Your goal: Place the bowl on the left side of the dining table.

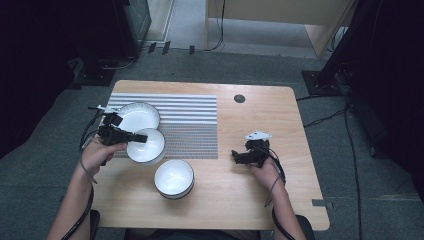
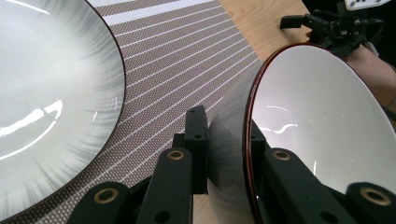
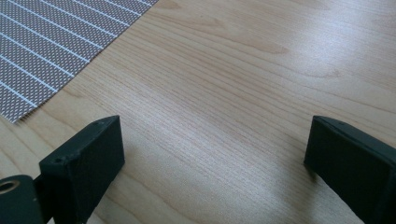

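My left gripper (image 1: 142, 138) is shut on the rim of a white bowl (image 1: 147, 146) with a dark edge, held tilted over the striped placemat (image 1: 192, 122). In the left gripper view the bowl (image 2: 317, 121) has its wall pinched between the two black jaws. A white plate (image 1: 137, 116) lies on the mat just behind it, seen large in that view as the plate (image 2: 51, 98). A stack of white bowls (image 1: 173, 178) stands on the bare wood in front. My right gripper (image 1: 235, 156) hovers open over the table, nothing between its jaws.
The wooden table (image 1: 260, 200) has a round cable hole (image 1: 239, 98) at the back. Bare wood (image 3: 224, 93) lies under the right gripper, with the placemat corner (image 3: 51, 42) to its left. Dark equipment stands on the floor at both sides.
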Available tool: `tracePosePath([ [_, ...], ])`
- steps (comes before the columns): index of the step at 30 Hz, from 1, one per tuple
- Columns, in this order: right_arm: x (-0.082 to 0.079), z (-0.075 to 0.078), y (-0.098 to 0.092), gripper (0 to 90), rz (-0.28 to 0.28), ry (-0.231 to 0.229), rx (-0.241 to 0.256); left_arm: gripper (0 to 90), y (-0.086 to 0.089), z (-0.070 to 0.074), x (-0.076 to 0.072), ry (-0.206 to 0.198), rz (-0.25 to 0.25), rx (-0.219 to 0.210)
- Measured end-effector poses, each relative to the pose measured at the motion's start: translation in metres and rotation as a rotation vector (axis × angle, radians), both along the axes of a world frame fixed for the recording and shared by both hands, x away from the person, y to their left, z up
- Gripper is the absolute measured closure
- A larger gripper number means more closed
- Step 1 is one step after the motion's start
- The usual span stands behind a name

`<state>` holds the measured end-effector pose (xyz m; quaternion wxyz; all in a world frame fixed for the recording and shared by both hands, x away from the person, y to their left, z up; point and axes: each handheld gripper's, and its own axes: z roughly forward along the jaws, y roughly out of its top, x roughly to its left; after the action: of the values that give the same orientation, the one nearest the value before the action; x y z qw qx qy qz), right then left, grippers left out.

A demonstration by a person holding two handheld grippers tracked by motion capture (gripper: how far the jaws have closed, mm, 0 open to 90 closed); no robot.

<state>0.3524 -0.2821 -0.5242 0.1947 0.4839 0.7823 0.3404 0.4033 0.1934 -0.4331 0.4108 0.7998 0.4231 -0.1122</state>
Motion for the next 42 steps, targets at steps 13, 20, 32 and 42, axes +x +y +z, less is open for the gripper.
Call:
tracePosePath([
  [13,0.0,0.0,0.0,4.1,-0.001,0.001,0.0,79.4,0.001,0.002,0.012,-0.004,0.007,0.006],
  [20,0.0,0.0,0.0,4.1,-0.001,0.001,0.0,79.4,0.003,0.002,0.016,-0.005,0.01,0.008],
  [32,0.0,0.0,0.0,4.1,-0.001,0.001,0.0,79.4,0.0,0.003,0.024,0.001,0.007,0.007],
  [42,0.0,0.0,0.0,4.1,-0.002,0.002,0.002,79.4,0.001,0.004,0.031,-0.005,0.006,0.008],
])
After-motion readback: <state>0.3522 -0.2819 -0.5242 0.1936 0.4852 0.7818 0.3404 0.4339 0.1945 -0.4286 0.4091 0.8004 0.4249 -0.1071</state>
